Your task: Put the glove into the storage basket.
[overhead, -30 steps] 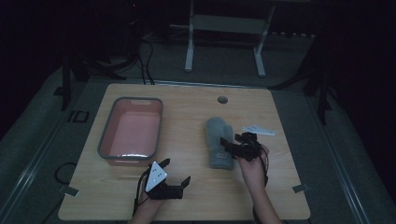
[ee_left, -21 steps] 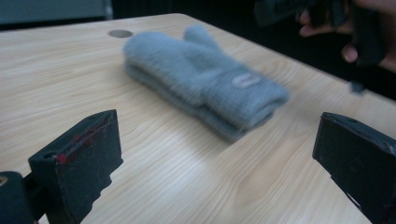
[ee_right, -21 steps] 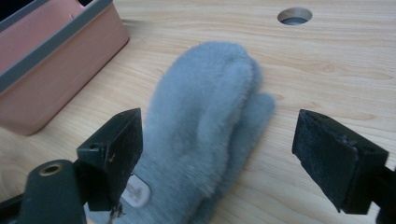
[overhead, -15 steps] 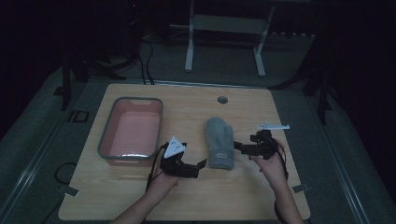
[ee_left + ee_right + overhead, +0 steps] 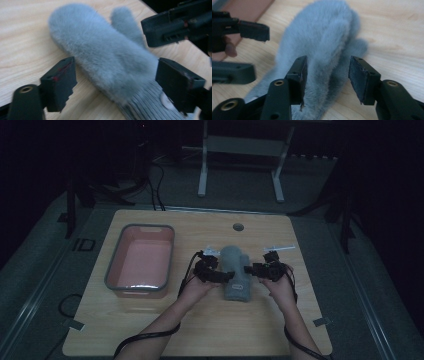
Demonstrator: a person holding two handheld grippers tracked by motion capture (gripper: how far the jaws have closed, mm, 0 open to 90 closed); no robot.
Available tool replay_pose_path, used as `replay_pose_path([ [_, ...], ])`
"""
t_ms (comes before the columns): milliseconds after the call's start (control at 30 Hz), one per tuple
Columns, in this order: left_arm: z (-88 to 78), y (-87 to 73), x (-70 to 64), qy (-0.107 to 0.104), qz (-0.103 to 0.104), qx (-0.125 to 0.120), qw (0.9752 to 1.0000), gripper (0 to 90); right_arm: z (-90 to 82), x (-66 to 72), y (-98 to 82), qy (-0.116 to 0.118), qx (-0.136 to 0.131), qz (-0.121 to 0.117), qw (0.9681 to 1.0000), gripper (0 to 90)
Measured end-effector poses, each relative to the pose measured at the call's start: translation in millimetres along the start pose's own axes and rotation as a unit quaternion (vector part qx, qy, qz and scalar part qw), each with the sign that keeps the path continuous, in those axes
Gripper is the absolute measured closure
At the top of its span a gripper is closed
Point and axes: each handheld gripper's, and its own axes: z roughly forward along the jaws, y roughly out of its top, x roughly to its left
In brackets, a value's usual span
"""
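Overhead, a pale wooden surface (image 5: 150,330) carries everything, and places below are given relative to the grey furry mitten (image 5: 237,272) lying near its middle. Well to the left of the mitten sits a pink tub with a grey rim (image 5: 141,261); beyond the mitten, towards the far edge, is a small round hole (image 5: 238,227) in the wood. The mitten lies flat, rounded tip pointing away from the person, thumb lobe on its right side, ribbed knit cuff (image 5: 150,107) nearest the person. The left gripper (image 5: 216,274) is at the mitten's left edge; its jaws are spread wide across the body near the cuff, not closed on it. The right gripper (image 5: 256,269) is at the mitten's right edge, jaws spread around a raised fold of fur (image 5: 329,62), close but not yet pinching. One likely risk: soft, slippery fur may let either grip catch only pile and slide off, or uneven pulls may twist the mitten.
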Motion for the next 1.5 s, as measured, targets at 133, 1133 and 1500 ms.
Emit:
replay_pose_path([
  [133,18.4,1.5,5.9,0.01,0.007,0.048,0.9988,18.9,16.8,-4.2,-4.0,-0.002,0.03,-0.002,0.9995,45.7],
  [1133,20.3,8.9,2.0,-0.065,-0.044,0.035,0.9963,75.5,17.6,14.4,-12.6,-0.01,0.002,-0.022,0.9997,80.4],
  [1500,-17.1,28.7,-0.8,-0.055,-0.028,0.023,0.9978,76.1,-2.0,36.1,11.7,0.002,-0.022,-0.03,0.9993,80.8],
])
